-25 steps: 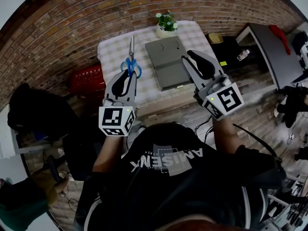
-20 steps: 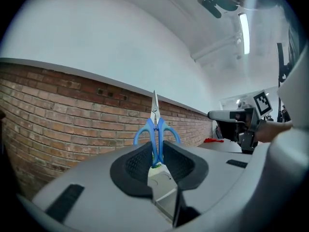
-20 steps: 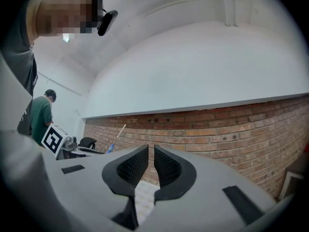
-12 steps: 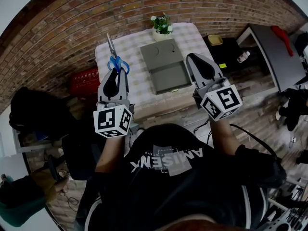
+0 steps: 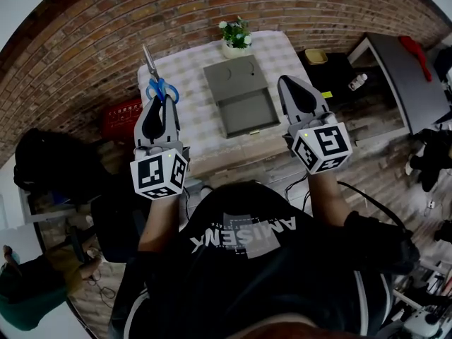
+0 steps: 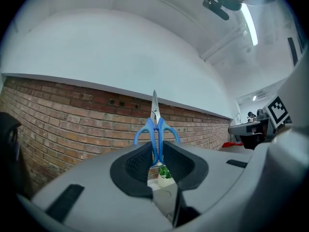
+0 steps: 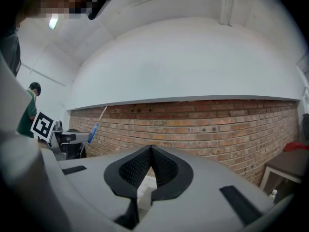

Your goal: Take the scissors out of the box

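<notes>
The blue-handled scissors (image 5: 157, 82) stick out of my left gripper (image 5: 156, 109), blades pointing away toward the brick wall. In the left gripper view the pads are shut on the scissors (image 6: 155, 129) at the handles, held up in the air over the table's left edge. The grey box (image 5: 241, 95) lies open on the checked table (image 5: 191, 111), lid flipped back, its tray showing nothing inside. My right gripper (image 5: 299, 94) hovers at the box's right side, shut with nothing between its pads (image 7: 145, 170).
A small potted plant (image 5: 236, 34) stands at the table's far edge behind the box. A red crate (image 5: 123, 115) sits on the floor to the left of the table. A dark side table (image 5: 399, 62) and cables lie to the right.
My left gripper carried the scissors up and leftward, away from the box. The right gripper drew back to the right of the box and its jaws closed.
</notes>
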### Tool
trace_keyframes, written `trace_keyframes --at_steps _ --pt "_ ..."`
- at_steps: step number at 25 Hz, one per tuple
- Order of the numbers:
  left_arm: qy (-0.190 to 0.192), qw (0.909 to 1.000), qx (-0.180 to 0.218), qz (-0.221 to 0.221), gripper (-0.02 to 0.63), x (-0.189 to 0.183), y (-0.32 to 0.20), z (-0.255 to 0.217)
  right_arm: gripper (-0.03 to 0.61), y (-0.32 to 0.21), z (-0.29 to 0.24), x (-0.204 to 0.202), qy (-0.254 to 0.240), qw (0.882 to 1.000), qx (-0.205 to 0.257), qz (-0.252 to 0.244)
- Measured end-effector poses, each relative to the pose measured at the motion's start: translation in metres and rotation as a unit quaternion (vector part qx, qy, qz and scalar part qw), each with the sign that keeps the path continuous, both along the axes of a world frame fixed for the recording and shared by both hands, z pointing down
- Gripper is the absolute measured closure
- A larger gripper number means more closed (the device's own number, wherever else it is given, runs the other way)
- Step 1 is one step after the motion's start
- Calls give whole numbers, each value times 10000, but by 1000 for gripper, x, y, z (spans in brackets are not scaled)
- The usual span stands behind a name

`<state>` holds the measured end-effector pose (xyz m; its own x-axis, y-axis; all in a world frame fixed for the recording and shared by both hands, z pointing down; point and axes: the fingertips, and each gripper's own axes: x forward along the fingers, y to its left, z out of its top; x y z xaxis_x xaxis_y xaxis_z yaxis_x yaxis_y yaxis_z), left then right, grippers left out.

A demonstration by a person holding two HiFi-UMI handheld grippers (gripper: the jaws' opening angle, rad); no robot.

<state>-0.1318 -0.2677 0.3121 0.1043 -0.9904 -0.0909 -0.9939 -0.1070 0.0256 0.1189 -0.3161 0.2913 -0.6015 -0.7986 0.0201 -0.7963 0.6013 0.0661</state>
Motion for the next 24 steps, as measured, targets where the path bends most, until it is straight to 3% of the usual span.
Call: trace_keyframes --at_steps 24 --pt "-162 9998 -141 34 534 3 -1 8 537 -12 7 3 -6 9999 -165 32"
